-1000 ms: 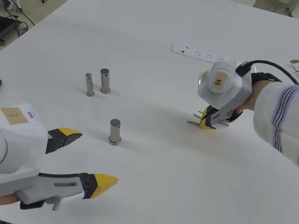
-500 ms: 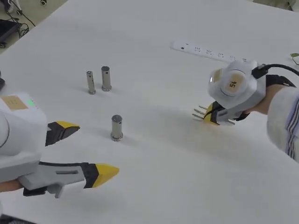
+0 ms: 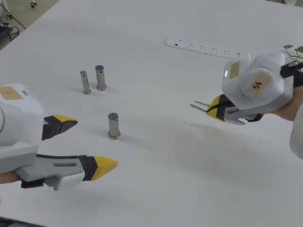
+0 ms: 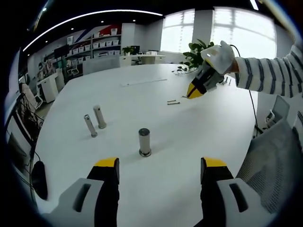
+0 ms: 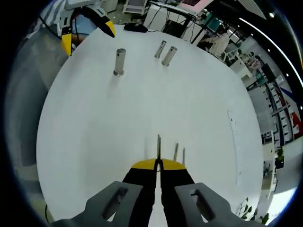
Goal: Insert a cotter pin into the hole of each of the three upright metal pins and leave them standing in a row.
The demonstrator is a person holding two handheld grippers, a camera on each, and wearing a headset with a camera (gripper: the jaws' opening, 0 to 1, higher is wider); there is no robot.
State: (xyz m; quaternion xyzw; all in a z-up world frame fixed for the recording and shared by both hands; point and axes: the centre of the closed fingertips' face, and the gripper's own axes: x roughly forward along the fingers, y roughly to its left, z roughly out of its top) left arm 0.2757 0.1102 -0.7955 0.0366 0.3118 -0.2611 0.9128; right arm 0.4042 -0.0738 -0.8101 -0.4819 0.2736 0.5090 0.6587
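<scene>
First cotter (image 5: 158, 147) pinched in my right gripper (image 5: 158, 163), jaws closed on it, clear of table (image 3: 165, 179) — two spare cotters (image 5: 175, 152) lie just past tips. Left gripper (image 4: 160, 165) spread wide, empty, near closest post (image 3: 113, 126). Other two posts (image 3: 100, 77) upright together beyond.

Next, I judge: carry cotter across, line it with post's hole — left could steady post.

White tabletop, power strip (image 3: 203, 48). Office shelves (image 4: 90, 45) and windows (image 4: 236, 28) behind.

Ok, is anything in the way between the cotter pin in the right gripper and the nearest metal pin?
Nothing visible. Only bare table lies between the cotter pin, clamped in the right gripper, and the nearest metal pin. The open left gripper sits on that pin's other side, clear of the path.
</scene>
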